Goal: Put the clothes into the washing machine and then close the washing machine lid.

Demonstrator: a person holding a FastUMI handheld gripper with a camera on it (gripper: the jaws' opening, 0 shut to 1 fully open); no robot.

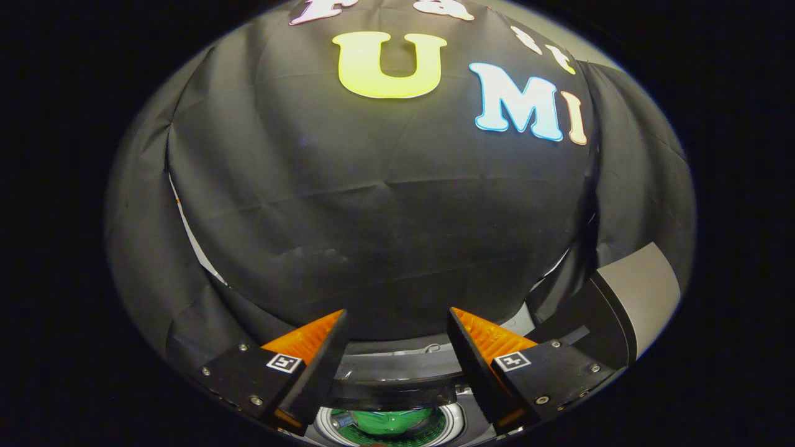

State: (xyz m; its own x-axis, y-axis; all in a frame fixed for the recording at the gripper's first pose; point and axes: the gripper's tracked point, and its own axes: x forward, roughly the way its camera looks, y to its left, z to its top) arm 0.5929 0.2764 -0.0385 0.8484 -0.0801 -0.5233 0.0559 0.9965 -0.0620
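Black cloth wall fills most of the scene beyond the fingers, creased, with pale gaps at its seams. Landmark: washing machine drum opening, right under the gripper.

- Fingers spread wide apart, nothing between them, pinching nothing.
- Clothes: a green bundle already sitting down inside the drum, below and between the fingers.
- Lid: grey panel with a dark edge, standing up to the right of the drum and beyond the right finger. Probably the raised lid, though the fisheye bends it badly at that spot, so not certain.
- Dark curved rim of the machine sits between the drum and the cloth wall.

Judgement: loading looks done, step in hand is closing the lid. To do it well: swing the gripper right of the drum, get behind or above the lid's upper edge, and push it down over the drum in an arc that follows its hinge. Check the green bundle sits below the rim so nothing gets trapped. Lower it with control, no dropping.
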